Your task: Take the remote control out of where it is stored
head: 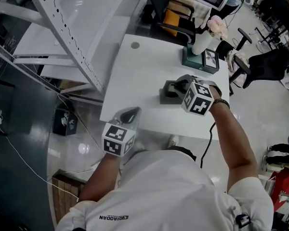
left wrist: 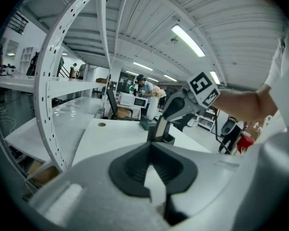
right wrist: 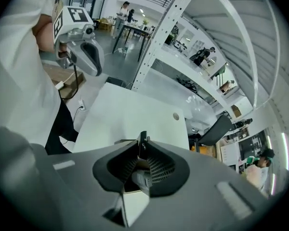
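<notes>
On the white table [head: 135, 88] stands a dark grey holder [head: 167, 93]. My right gripper [head: 179, 86] points steeply down into it, shut on the remote control. The left gripper view shows the remote control [left wrist: 160, 127] as a slim dark bar with a pale face, partly raised out of the holder [left wrist: 170, 139] under the right gripper [left wrist: 164, 115]. In the right gripper view the grey remote [right wrist: 140, 178] sits between the ribbed pads [right wrist: 156, 167]. My left gripper [head: 131, 113] hovers over the table's near edge, shut and empty, its pads [left wrist: 135, 165] meeting at the tip.
A teal box with a white vase [head: 201, 41] and a small picture frame [head: 211, 60] stand at the table's far right corner. A round cable hole [head: 135, 45] is at the far left. White shelving [head: 62, 32] rises to the left; office chairs [head: 166, 13] stand behind.
</notes>
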{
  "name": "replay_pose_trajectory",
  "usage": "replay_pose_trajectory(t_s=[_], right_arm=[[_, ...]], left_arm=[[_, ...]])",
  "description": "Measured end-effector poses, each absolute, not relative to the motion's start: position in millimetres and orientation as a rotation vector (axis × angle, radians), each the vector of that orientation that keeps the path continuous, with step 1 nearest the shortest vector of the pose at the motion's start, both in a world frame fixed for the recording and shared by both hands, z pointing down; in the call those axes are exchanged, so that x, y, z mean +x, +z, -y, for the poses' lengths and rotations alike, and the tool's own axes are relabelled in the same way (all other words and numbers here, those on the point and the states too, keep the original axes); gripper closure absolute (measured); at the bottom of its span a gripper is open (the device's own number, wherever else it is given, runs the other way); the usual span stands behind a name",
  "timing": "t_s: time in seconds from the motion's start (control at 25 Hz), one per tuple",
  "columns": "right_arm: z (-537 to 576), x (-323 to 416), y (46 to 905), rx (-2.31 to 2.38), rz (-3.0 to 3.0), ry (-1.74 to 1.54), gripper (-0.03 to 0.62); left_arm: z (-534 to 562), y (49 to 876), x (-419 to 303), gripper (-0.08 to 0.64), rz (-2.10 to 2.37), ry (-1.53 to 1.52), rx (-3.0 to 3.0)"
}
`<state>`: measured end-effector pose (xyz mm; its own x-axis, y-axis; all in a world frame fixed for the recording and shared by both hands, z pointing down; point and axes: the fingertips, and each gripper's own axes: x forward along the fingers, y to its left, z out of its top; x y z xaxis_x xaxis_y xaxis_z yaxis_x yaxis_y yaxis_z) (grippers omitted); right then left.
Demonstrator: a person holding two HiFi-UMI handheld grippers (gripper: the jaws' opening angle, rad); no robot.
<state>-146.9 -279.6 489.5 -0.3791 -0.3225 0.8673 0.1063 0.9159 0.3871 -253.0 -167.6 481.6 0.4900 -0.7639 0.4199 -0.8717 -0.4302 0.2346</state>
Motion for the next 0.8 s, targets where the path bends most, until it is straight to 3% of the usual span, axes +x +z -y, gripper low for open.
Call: replay_pose_trajectory(t_s=[0.48, 0.8], right_arm=[[257, -118, 404, 0.372, 2.121, -0.423, 0.532], [246, -72, 395, 0.478, 2.259, -0.249, 0.534]], left_arm=[[169, 469, -214, 0.557, 1.274, 0.384, 2.413], [181, 471, -177, 0.557, 1.263, 0.399, 2.427]])
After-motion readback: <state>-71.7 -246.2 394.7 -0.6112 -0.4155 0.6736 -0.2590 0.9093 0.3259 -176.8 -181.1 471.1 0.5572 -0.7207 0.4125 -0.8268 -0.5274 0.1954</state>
